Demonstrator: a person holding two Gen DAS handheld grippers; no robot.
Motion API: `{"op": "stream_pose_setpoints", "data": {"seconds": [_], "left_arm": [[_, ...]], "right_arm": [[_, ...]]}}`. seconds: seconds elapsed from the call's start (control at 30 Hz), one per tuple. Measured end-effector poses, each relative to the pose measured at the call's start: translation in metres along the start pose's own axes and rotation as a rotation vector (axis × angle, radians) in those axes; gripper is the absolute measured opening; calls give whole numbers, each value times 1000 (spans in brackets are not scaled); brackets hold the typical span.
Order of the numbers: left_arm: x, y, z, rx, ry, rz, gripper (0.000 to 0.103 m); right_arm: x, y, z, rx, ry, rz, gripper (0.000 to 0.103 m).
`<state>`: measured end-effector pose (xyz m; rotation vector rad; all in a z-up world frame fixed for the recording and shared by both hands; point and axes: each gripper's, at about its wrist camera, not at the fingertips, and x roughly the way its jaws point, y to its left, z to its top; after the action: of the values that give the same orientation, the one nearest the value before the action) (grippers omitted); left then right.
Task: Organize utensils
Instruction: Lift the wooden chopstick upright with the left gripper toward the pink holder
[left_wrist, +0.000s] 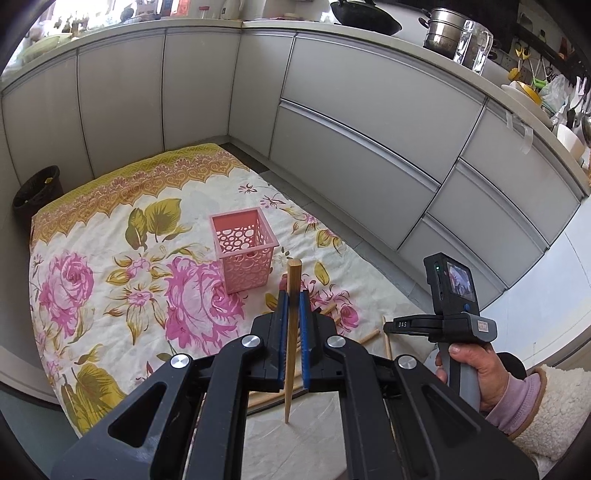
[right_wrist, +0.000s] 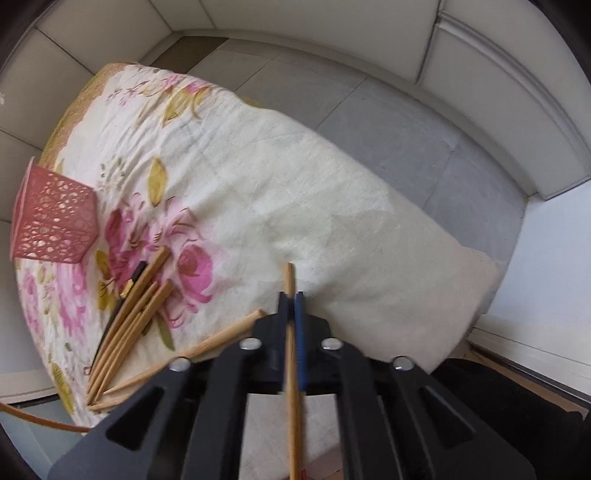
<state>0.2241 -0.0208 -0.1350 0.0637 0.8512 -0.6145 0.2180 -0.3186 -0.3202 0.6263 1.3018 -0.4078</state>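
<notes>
My left gripper is shut on a wooden chopstick, whose thick end points toward the pink perforated basket standing on the floral cloth just beyond. In the right wrist view my right gripper is shut on another wooden chopstick, above the plain cream part of the cloth. A pile of several wooden chopsticks with one dark one lies on the cloth left of it. The pink basket sits at the far left. The right gripper's body and the hand holding it show at the right of the left wrist view.
The floral cloth covers a low table between grey kitchen cabinets. A dark bin stands at the table's far left corner. Grey floor tiles run beside the table. The counter above carries pots, a glass jug and dishes.
</notes>
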Motion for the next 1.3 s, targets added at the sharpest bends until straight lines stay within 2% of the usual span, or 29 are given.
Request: {"op": "stream_pose_setpoints", "data": {"seconds": [0.2, 0.3, 0.37, 0.47, 0.53, 0.63, 0.73, 0.8, 0.83, 0.87, 0.93, 0.97, 1.0, 1.07, 1.2, 1.3], "left_arm": [[-19, -9, -9, -69, -35, 1, 0], [-24, -14, -13, -85, -33, 10, 0], [-25, -20, -15, -78, -30, 14, 0], [-28, -28, -14, -58, -43, 13, 0], [-26, -29, -13, -49, -49, 3, 0], [-21, -22, -12, -61, -50, -5, 0], [-16, -9, -11, -93, -46, -10, 0], [-11, -1, -11, -119, -30, -13, 0], [-6, 2, -12, -131, -15, -15, 0], [-1, 4, -12, -139, 5, -17, 2], [14, 5, -15, -143, 60, -29, 18], [21, 6, -16, -150, 79, -21, 35], [30, 6, -15, -163, 94, -6, 58], [47, 9, -10, -181, 113, 29, 75], [88, 7, 11, -158, 162, 116, 72], [119, 5, 26, -166, 204, 118, 67]], "right_arm": [[-15, -11, -7, 24, -21, 184, 0], [-29, -13, -7, 29, -33, 238, 0], [-28, -12, -2, 37, -14, 214, 2], [-8, -19, 6, 85, 88, 205, 7], [-1, -21, 9, 97, 91, 166, 21], [4, -20, 12, 96, 91, 149, 29], [7, -9, 18, 79, 90, 136, 32], [8, 0, 21, 61, 81, 100, 31], [9, 4, 22, 45, 78, 80, 15], [11, 6, 22, 36, 82, 74, 6], [13, 3, 24, 37, 75, 97, 5], [13, 0, 24, 45, 72, 119, 5], [13, -5, 24, 59, 74, 146, 5], [14, -11, 24, 73, 80, 181, 5], [15, -16, 23, 91, 90, 229, 5], [18, -23, 25, 117, 111, 278, 3]]}}
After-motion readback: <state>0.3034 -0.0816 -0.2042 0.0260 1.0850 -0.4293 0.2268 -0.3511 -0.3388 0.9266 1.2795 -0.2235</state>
